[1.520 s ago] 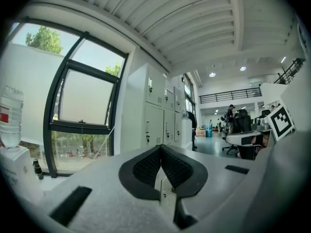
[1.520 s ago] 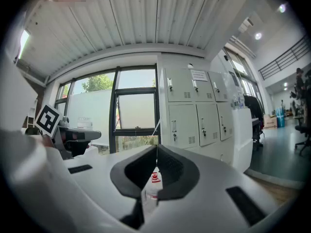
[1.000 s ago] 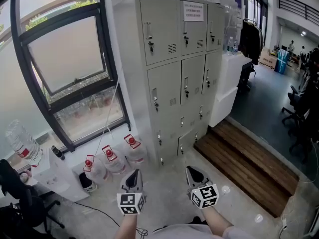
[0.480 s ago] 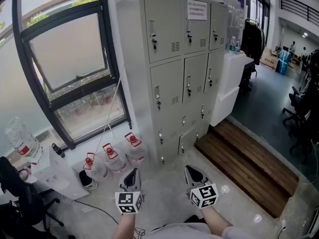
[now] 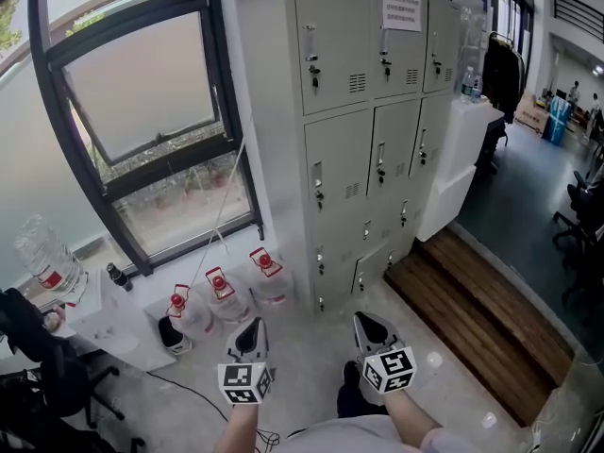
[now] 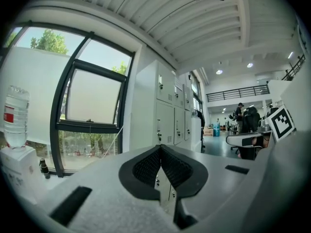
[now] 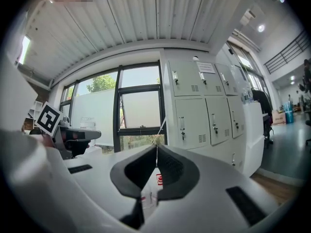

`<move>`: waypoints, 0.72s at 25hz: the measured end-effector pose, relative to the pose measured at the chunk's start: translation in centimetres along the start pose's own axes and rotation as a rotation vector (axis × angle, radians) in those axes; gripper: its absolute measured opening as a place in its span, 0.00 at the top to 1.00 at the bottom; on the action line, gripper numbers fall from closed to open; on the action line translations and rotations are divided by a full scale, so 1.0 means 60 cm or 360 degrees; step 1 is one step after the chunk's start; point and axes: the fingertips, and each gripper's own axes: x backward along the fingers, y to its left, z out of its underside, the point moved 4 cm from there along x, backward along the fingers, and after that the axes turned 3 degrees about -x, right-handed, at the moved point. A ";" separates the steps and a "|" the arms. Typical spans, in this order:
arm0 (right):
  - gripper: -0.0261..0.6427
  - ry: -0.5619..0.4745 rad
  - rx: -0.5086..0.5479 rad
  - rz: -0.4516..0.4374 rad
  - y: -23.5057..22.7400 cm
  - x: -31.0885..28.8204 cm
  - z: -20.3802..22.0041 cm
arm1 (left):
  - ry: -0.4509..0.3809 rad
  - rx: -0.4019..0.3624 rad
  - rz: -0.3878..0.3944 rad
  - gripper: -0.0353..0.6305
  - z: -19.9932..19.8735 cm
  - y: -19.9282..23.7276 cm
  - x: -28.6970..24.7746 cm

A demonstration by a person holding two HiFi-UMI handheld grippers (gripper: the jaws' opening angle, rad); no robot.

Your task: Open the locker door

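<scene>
A grey metal locker bank stands against the wall ahead, three columns wide, every door shut, each with a small handle and lock. It also shows in the left gripper view, locker bank, and in the right gripper view, locker bank. A white paper notice is stuck on a top door. My left gripper and right gripper hang low near my body, well short of the lockers. Both have their jaws shut with nothing between them.
Three water jugs with red caps sit on the floor left of the lockers, under a large black-framed window. A water dispenser bottle stands at far left. A wooden step platform lies at right, office chairs beyond.
The view has drifted so the lockers sit further right and slightly larger. A dark shoe now shows between the grippers. Both grippers hold the same low place, still shut.
</scene>
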 end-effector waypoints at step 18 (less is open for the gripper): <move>0.94 -0.0003 0.0051 -0.0282 -0.276 -0.471 -0.085 | -0.0049 0.0030 -0.0251 0.94 -0.074 0.089 -0.469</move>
